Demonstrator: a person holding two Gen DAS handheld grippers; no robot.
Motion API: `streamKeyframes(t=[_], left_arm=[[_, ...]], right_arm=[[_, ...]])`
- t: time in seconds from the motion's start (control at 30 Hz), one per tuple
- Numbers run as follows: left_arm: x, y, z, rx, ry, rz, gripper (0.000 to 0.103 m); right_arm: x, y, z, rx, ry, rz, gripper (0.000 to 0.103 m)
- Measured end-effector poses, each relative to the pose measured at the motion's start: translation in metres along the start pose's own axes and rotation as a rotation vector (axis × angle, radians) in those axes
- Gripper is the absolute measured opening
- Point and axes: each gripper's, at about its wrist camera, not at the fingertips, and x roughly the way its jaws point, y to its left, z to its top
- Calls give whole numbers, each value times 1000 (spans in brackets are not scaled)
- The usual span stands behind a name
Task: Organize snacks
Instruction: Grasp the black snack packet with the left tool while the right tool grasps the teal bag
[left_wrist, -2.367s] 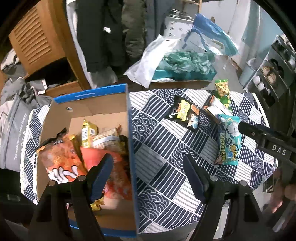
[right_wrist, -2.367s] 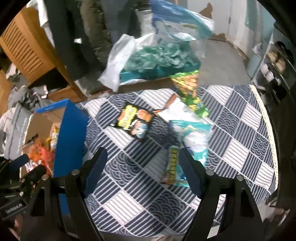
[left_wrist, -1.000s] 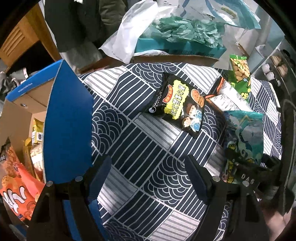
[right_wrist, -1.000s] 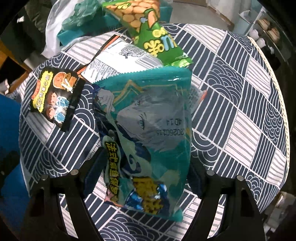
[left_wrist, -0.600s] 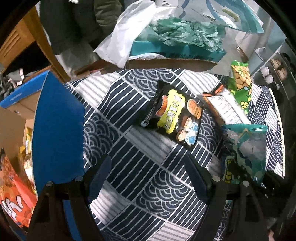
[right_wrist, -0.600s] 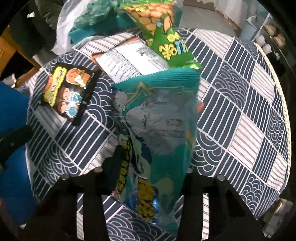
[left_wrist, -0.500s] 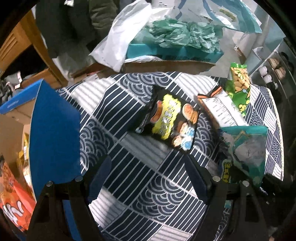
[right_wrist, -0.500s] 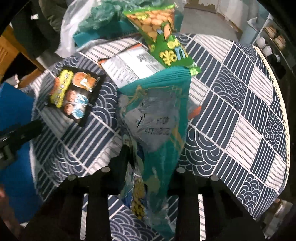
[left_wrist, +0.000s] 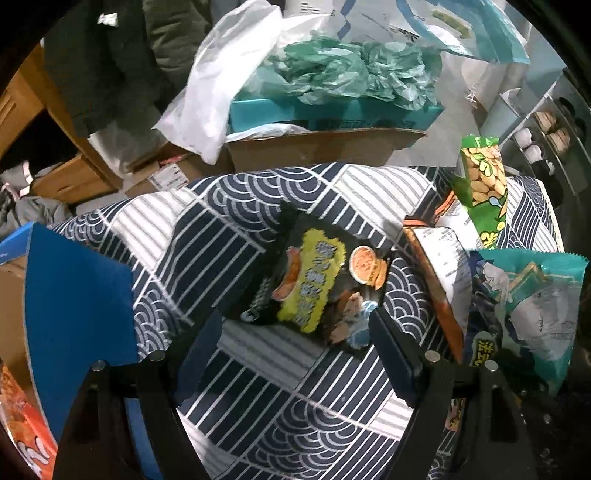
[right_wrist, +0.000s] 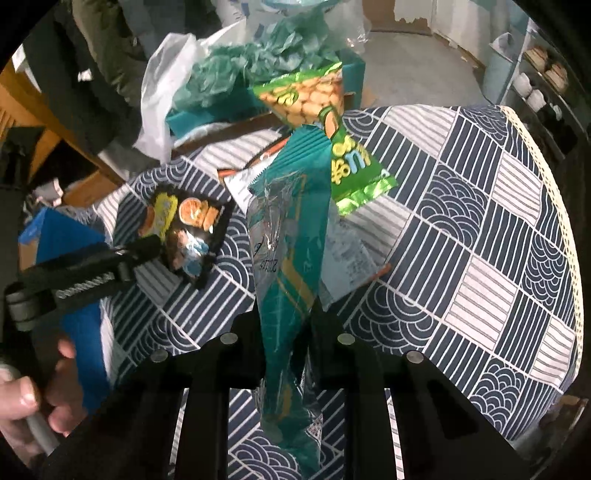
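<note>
My right gripper (right_wrist: 284, 317) is shut on a teal snack bag (right_wrist: 291, 229) and holds it pinched and upright above the patterned tablecloth (right_wrist: 461, 240). The same teal bag (left_wrist: 532, 306) shows at the right of the left wrist view. My left gripper (left_wrist: 295, 332) is open and hovers over a black snack bag (left_wrist: 314, 280) that lies flat between and just beyond its fingers. A green peanut bag (left_wrist: 480, 184) and a white-and-orange bag (left_wrist: 439, 251) lie further right. The blue-flapped cardboard box (left_wrist: 74, 302) stands at the left with an orange snack bag (left_wrist: 18, 417) inside.
Beyond the table stand a cardboard box (left_wrist: 325, 147) with a teal carton and green tissue, and a white plastic bag (left_wrist: 221, 81). A person's hand (right_wrist: 22, 398) holds the left tool. The table's rim (right_wrist: 561, 221) curves along the right.
My right gripper closed on the teal bag and lifted it off the cloth, squeezing it narrow. My left gripper, still open, swung right from the box to above the black bag.
</note>
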Motion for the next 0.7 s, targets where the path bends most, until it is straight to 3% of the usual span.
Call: streamKeyframes(t=[0.17,0.53,0.7], left_arm=[[10,-15,3,49,22,-1,83],[36,-28,9,117,40,87,92],[40,-20,6,64,25,23,92]], right_arm=[[0,1,5,14,-4,16,18],[-1,-3,9,37,-5,35,18],[-1,-6,10,43,-6,31,18]])
